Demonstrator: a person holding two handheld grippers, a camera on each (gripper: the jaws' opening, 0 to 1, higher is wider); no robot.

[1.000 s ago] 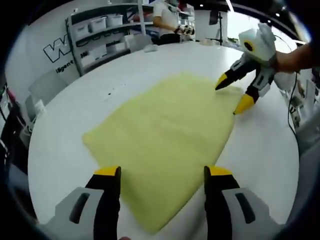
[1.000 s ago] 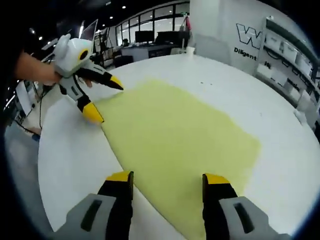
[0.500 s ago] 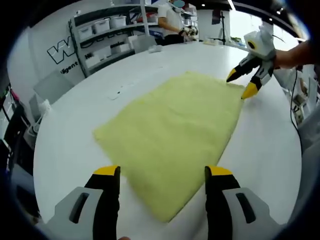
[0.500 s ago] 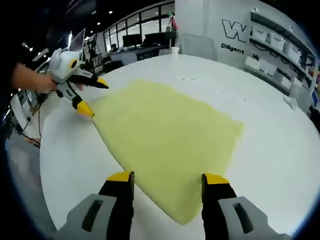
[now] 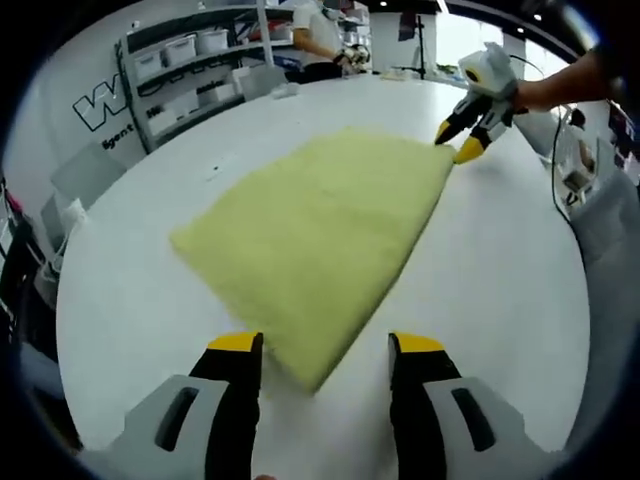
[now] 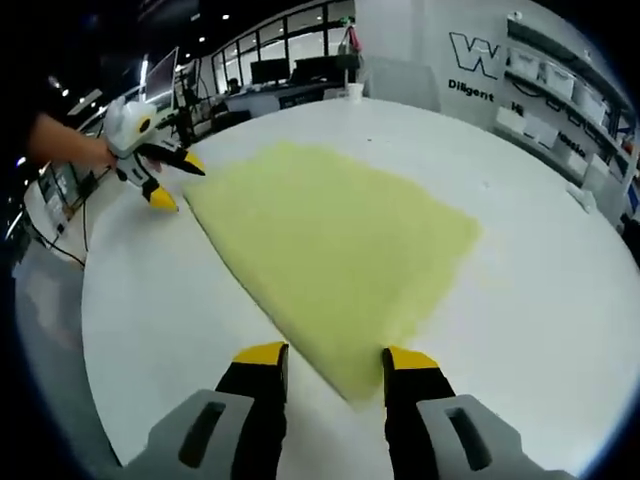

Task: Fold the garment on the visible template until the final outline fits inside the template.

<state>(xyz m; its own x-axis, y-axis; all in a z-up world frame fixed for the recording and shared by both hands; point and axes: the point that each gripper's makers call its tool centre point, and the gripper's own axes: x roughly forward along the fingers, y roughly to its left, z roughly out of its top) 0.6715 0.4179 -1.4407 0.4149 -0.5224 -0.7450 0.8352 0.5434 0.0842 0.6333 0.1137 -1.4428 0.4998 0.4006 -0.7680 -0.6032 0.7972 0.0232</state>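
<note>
Both grippers open at opposite corners of the flat yellow garment

Nearest us in the left gripper view, our left gripper [image 5: 322,350] has its jaws spread, straddling the near corner of the garment [image 5: 315,225], which lies flat on the white table [image 5: 500,290]. Farther off, our right gripper [image 5: 458,140], jaws also parted, sits at the far corner. We judge that closing too shallow could let a corner slip mid-fold, skewing the outline; we cannot make out any template.
</note>
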